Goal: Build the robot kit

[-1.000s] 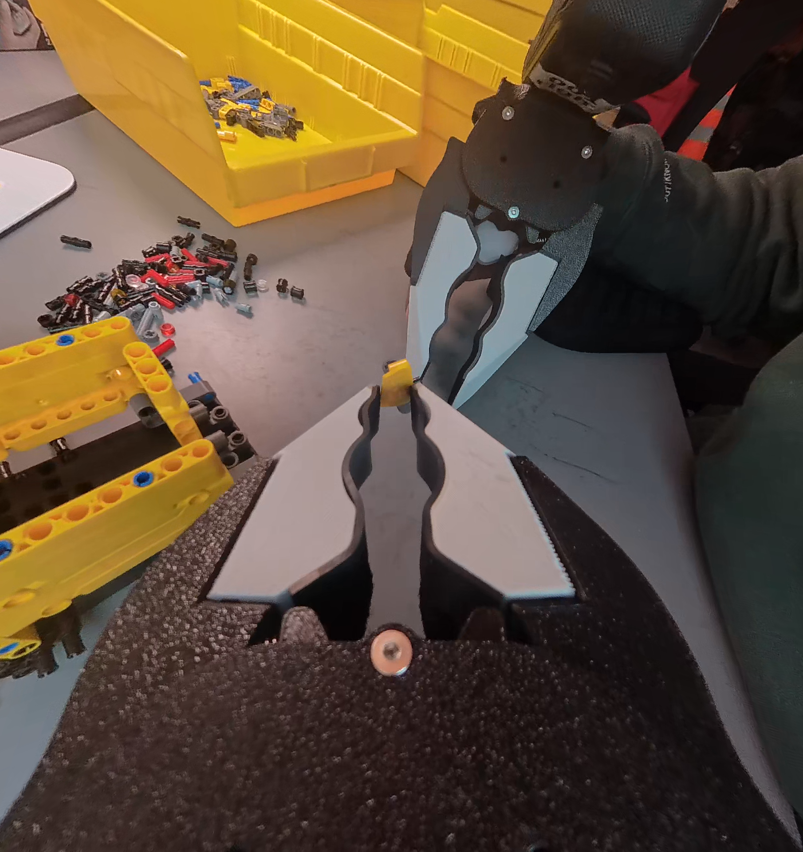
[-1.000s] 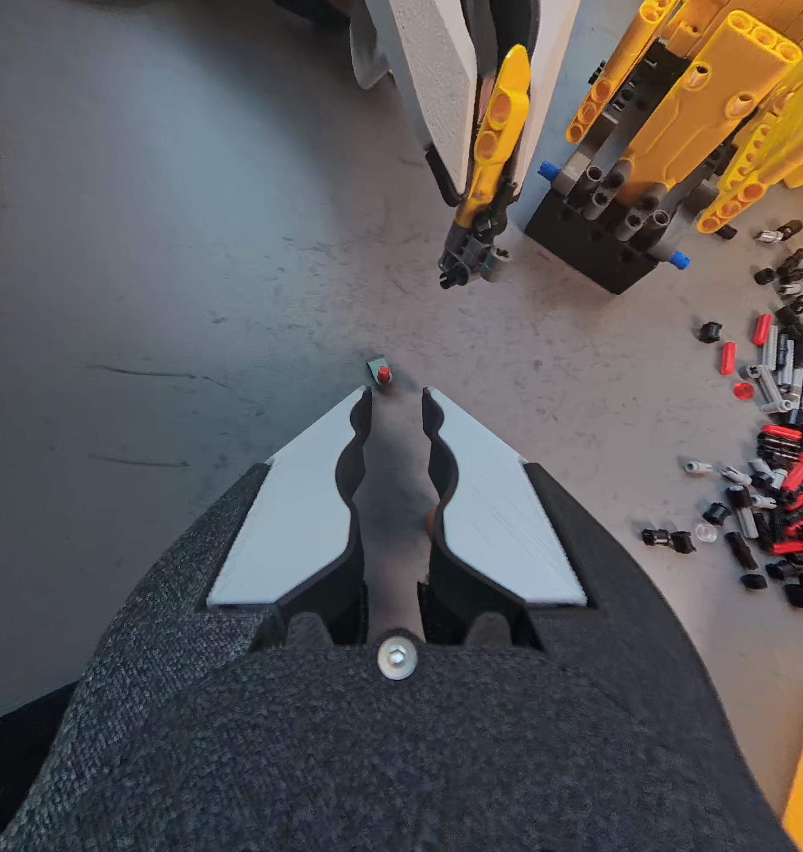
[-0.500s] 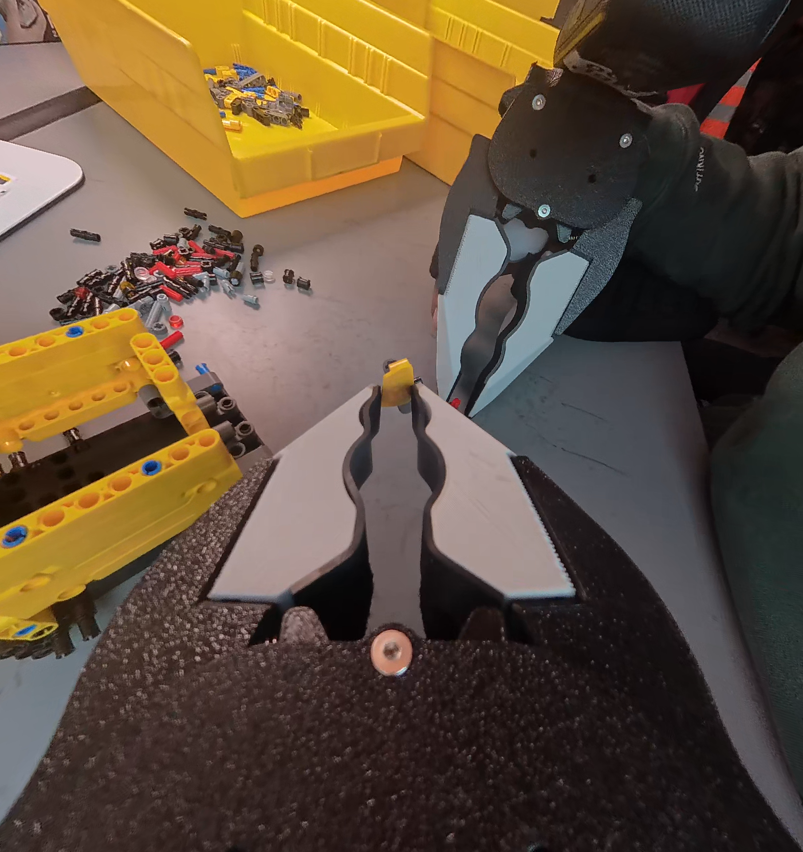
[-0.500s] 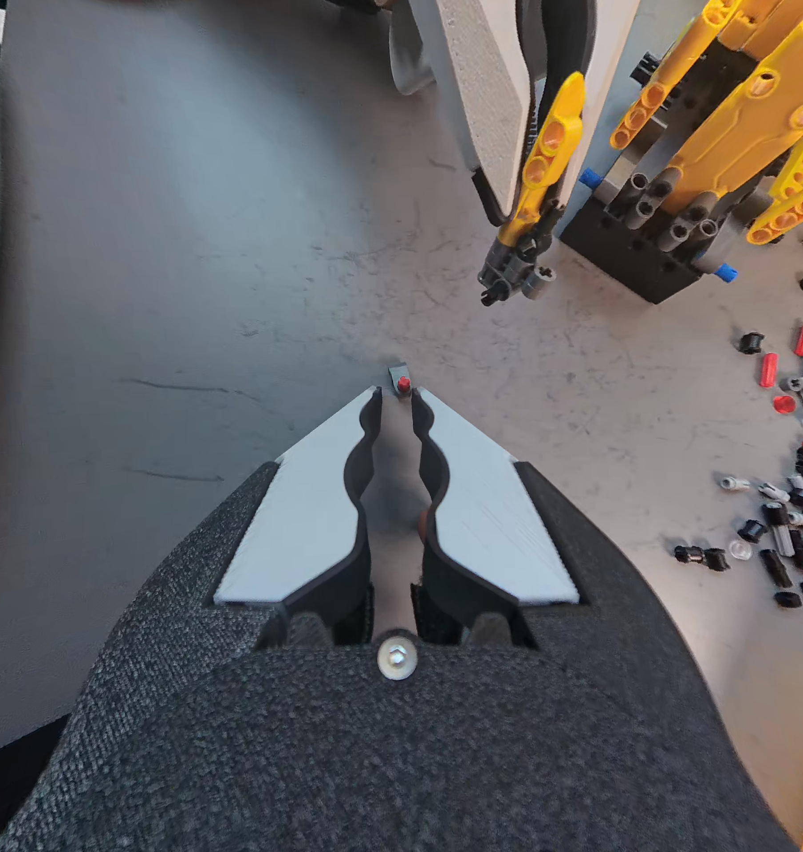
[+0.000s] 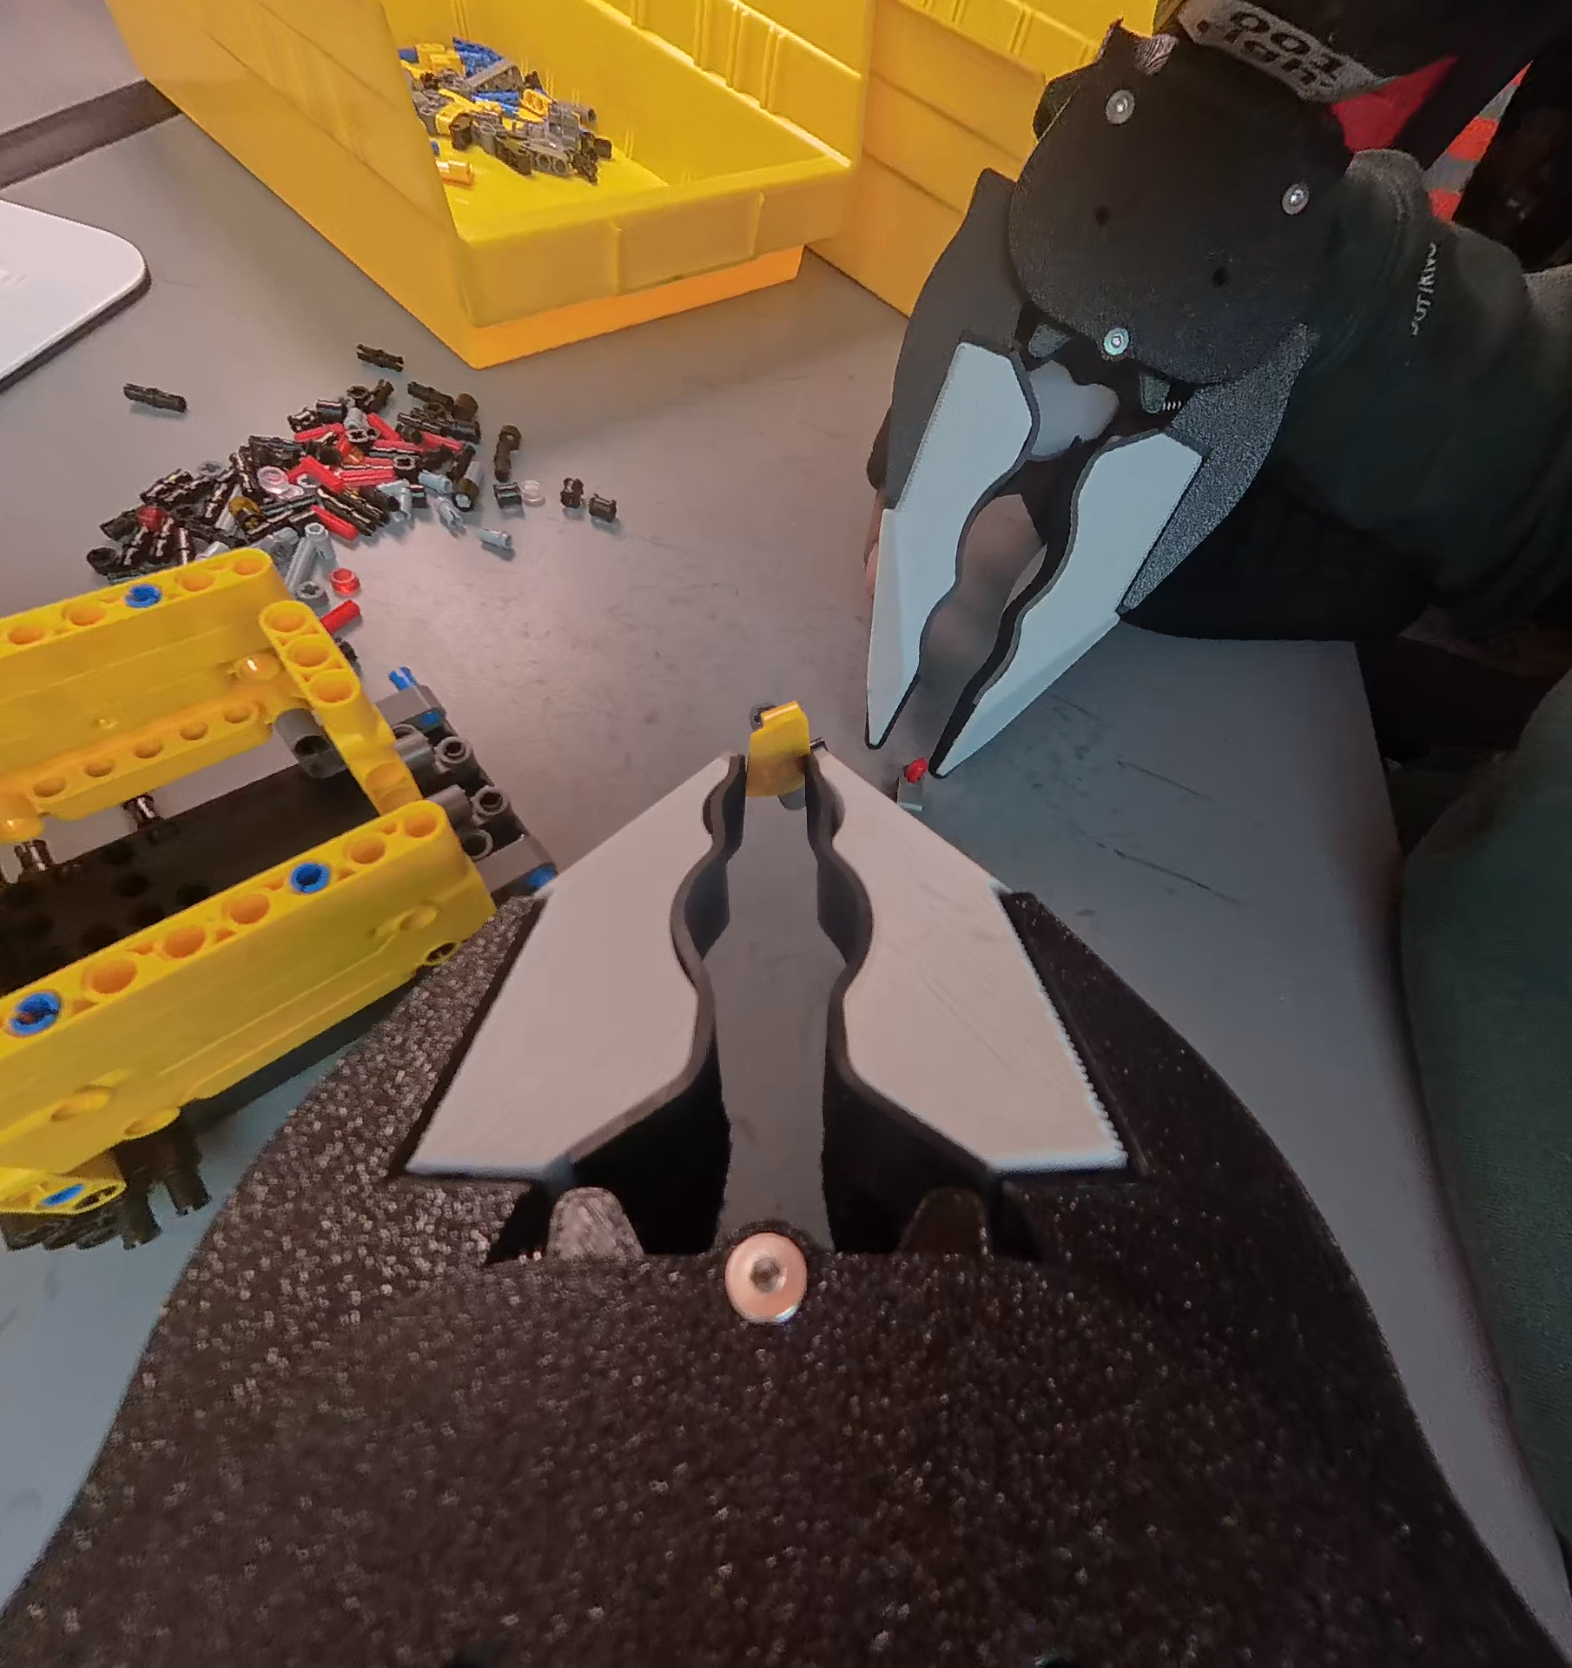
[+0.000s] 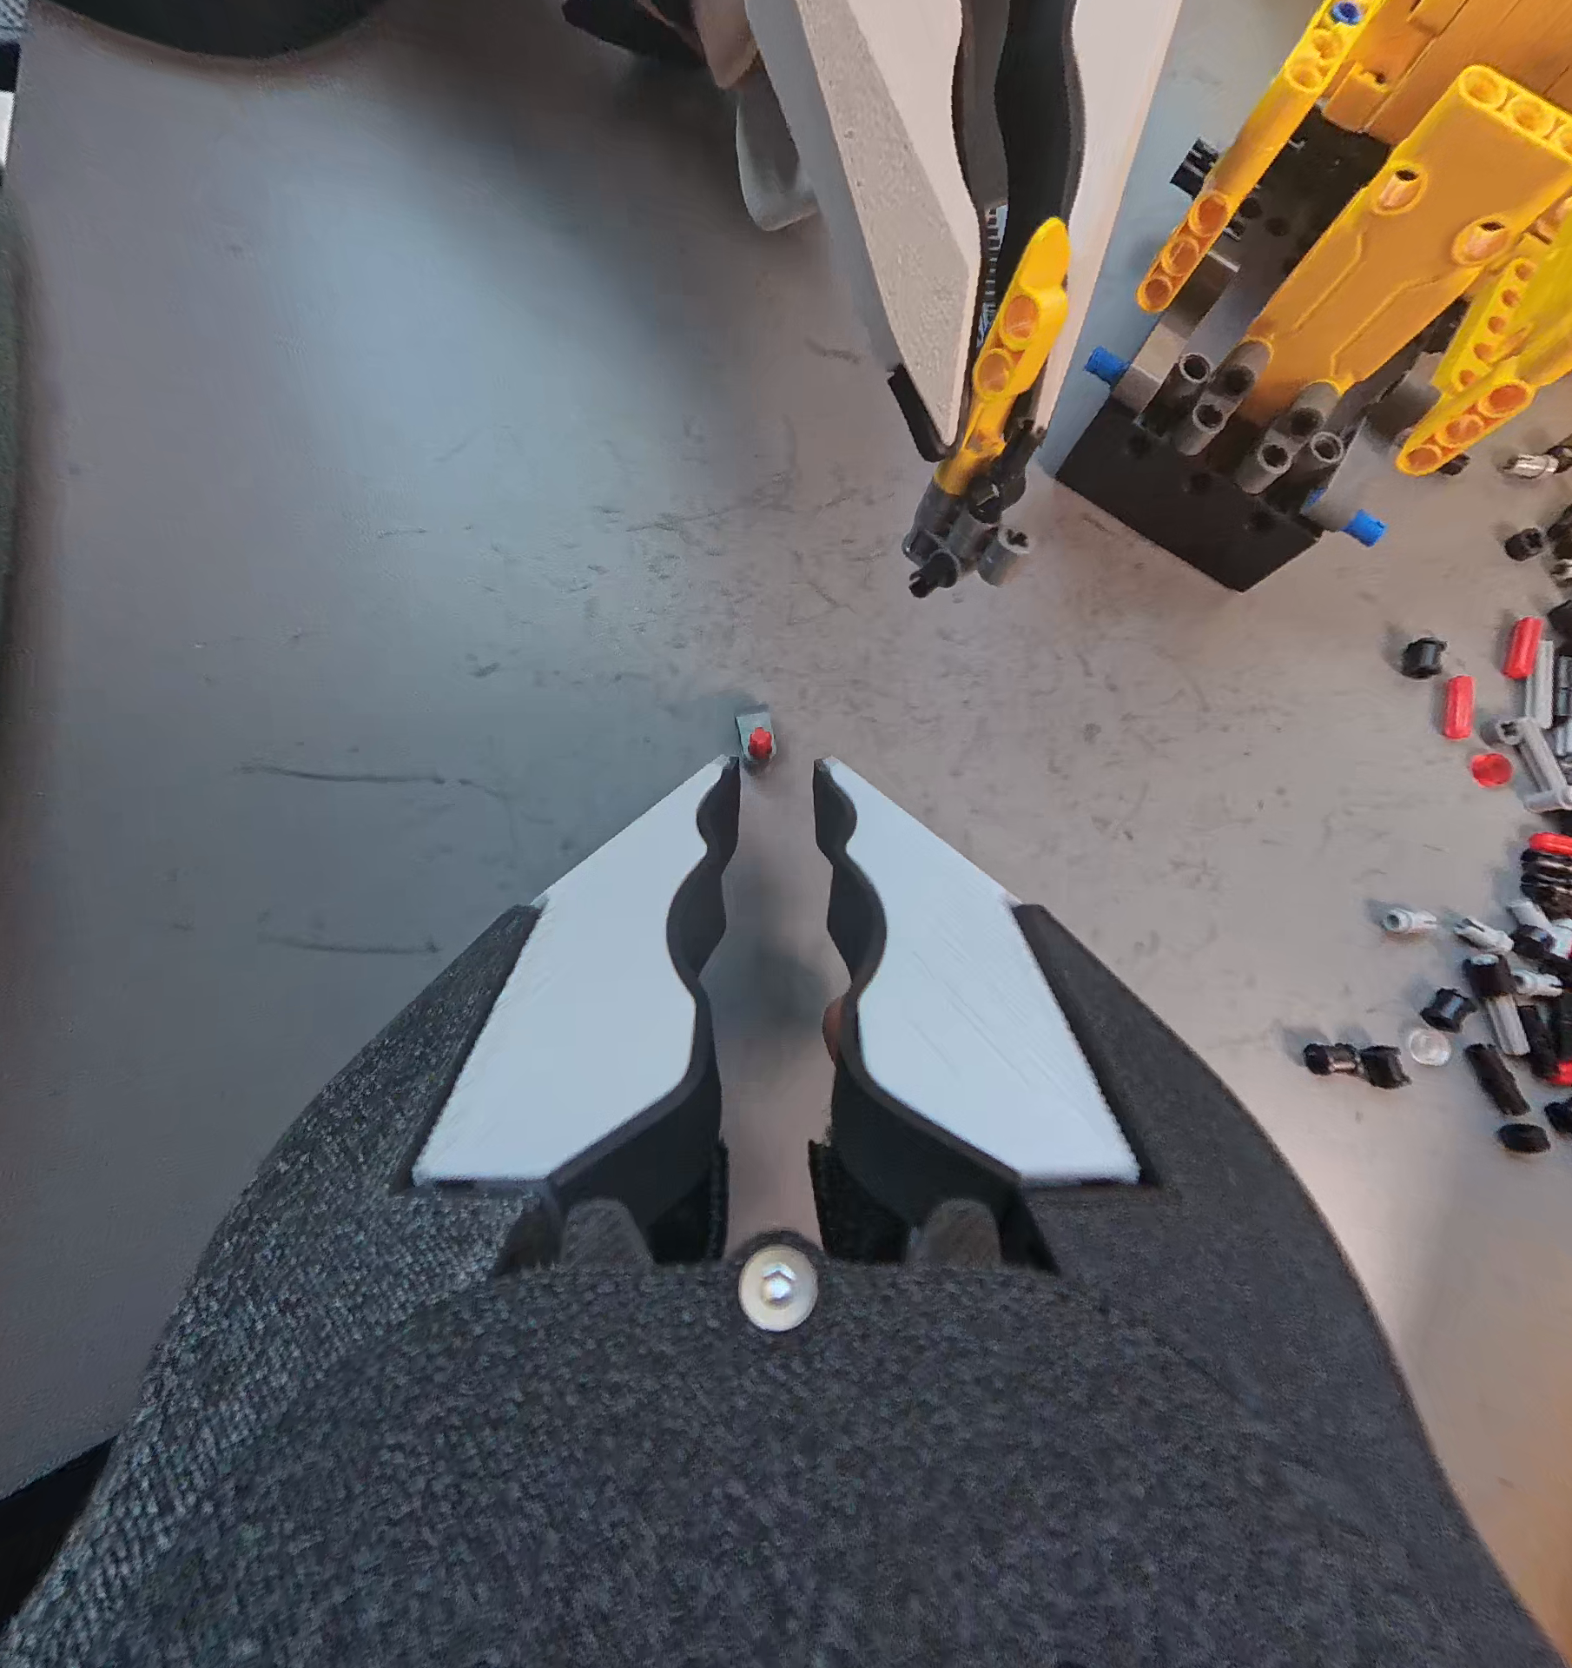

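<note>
My left gripper (image 5: 778, 767) is shut on a short yellow beam (image 5: 778, 751) and holds it above the grey table (image 5: 674, 560). In the right wrist view the left gripper (image 6: 976, 424) hangs at the top, and the yellow beam (image 6: 1021, 316) has dark grey connectors on its lower end. My right gripper (image 6: 773, 767) is open by a narrow gap, tips low over the table. A tiny grey piece with a red pin (image 6: 757, 742) lies on the table just off its left fingertip. In the left wrist view the right gripper (image 5: 909, 763) points down at the red pin (image 5: 916, 770).
A yellow and black brick model (image 5: 178, 866) stands at the left, and it also shows in the right wrist view (image 6: 1360, 298). A scatter of small black, red and grey pins (image 5: 331, 487) lies behind it. Yellow bins (image 5: 638, 226) stand at the back. The table edge (image 5: 1378, 812) runs along the right. The grippers' ends are close to 7 cm from one another.
The right gripper's jaws narrowed around the red-pin piece, then widened slightly; the piece still lies on the table. The left gripper with the yellow beam has shifted away toward the model.
</note>
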Demonstrator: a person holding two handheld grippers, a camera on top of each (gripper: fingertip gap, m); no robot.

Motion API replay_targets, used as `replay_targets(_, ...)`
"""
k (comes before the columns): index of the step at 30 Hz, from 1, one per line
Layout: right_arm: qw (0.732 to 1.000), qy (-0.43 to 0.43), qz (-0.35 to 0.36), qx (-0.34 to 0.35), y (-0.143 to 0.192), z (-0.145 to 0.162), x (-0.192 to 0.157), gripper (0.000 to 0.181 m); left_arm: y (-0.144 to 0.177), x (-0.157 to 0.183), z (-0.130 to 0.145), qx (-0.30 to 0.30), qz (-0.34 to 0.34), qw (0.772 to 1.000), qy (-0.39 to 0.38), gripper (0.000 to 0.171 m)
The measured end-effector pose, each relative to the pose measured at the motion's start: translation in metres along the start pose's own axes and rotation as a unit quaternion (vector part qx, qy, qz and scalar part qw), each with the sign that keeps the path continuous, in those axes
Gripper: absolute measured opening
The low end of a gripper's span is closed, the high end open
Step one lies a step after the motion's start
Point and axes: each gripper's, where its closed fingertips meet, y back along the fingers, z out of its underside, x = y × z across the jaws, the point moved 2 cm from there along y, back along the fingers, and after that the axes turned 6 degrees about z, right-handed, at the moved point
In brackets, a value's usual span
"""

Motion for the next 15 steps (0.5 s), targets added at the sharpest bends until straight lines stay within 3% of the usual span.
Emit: replay_targets(15,0.999,0.006,-0.044,-0.02,-0.001,-0.003,-0.026,0.016,0.0,0.001,0.004,-0.011,0.009,1.0,0.004,0.012)
